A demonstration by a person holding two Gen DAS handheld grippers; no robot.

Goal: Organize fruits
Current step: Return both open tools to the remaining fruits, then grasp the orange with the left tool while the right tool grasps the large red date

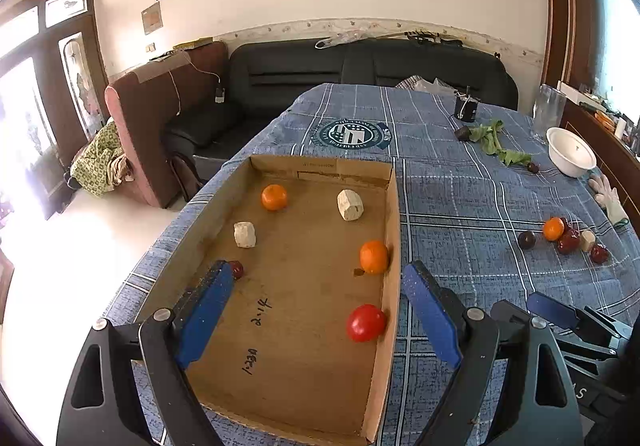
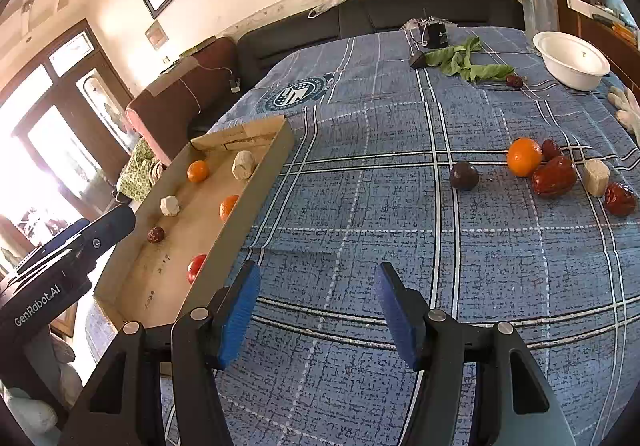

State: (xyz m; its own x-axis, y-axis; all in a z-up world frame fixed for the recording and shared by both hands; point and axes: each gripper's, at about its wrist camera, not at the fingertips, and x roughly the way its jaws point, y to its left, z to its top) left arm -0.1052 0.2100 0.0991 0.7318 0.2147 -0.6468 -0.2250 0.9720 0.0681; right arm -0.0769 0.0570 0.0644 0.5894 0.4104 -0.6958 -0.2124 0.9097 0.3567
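Left gripper (image 1: 318,310) spread wide and empty above shallow brown cardboard tray (image 1: 390,230); right gripper (image 2: 318,310) half parted, empty, over blue plaid cloth (image 2: 360,206). In tray, near to far: round red tomato (image 1: 366,323), small dark red fruit (image 1: 237,269), orange mandarin (image 1: 374,257), pale beige chunk (image 1: 245,234), second pale chunk (image 1: 350,205), far mandarin (image 1: 274,197). Farther right on cloth, loose fruit cluster (image 2: 554,174). Beyond, white round bowl (image 2: 572,60), inside showing bare.

I am looking at a brown cardboard tray (image 1: 390,214) holding orange tangerines (image 1: 274,197), a red tomato (image 1: 365,323) and off-white chunks (image 1: 350,205), sitting on a blue plaid cloth (image 2: 360,174) near a white bowl (image 2: 573,62).
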